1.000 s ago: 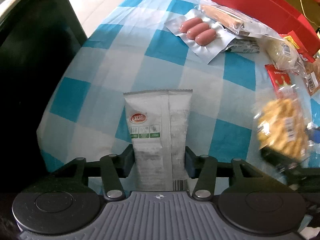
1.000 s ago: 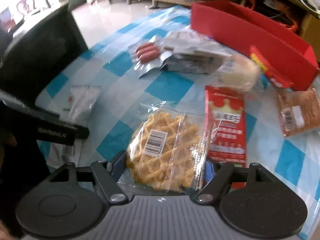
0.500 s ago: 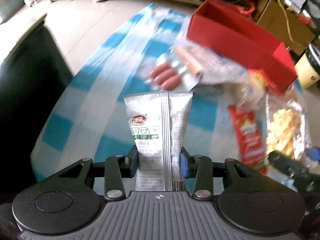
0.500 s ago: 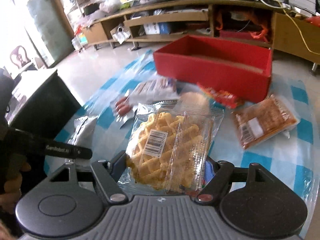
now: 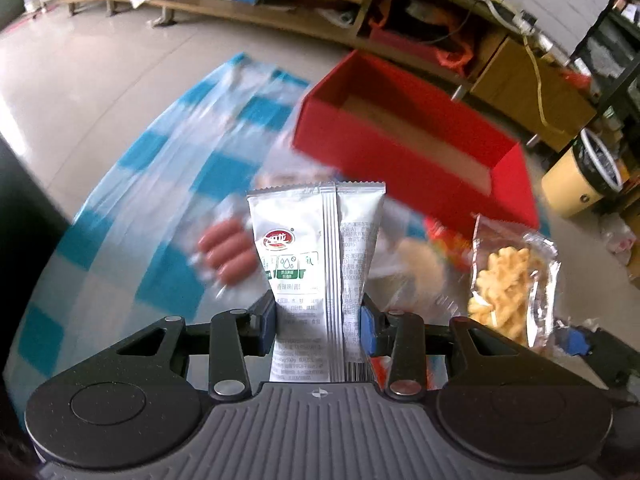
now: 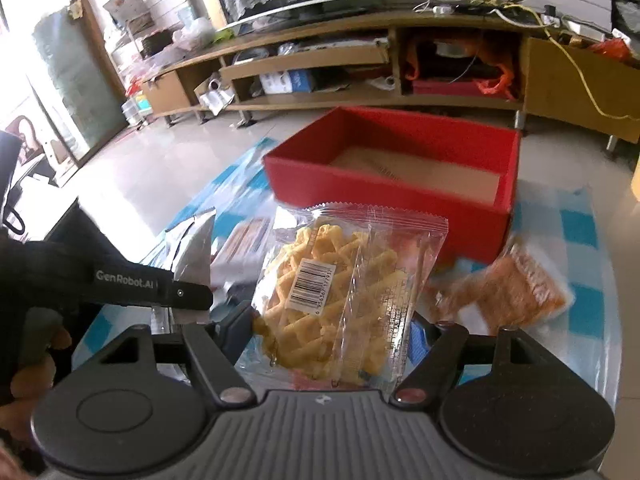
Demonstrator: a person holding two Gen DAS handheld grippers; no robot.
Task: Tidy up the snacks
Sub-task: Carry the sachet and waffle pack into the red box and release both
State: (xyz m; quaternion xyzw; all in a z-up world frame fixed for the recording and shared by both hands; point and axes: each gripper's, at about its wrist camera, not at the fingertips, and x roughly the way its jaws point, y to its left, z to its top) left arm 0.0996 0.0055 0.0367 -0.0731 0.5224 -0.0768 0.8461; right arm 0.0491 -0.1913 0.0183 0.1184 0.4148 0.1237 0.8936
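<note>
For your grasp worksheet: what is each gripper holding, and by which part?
Left gripper: the white sachet, clamped across its lower half. Right gripper: the clear waffle-snack pack, held by its lower sides.

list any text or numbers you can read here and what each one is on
"GenRobot.AI": on the side of the left gripper, seen from the right wrist.
Barcode digits on the waffle snack bag: too small to read surely.
Red logo and fine print on the white packet: too blurred to read.

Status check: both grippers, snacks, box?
Left gripper shut on silver packet. Right gripper shut on waffle bag. Red box ahead, path clear.
</note>
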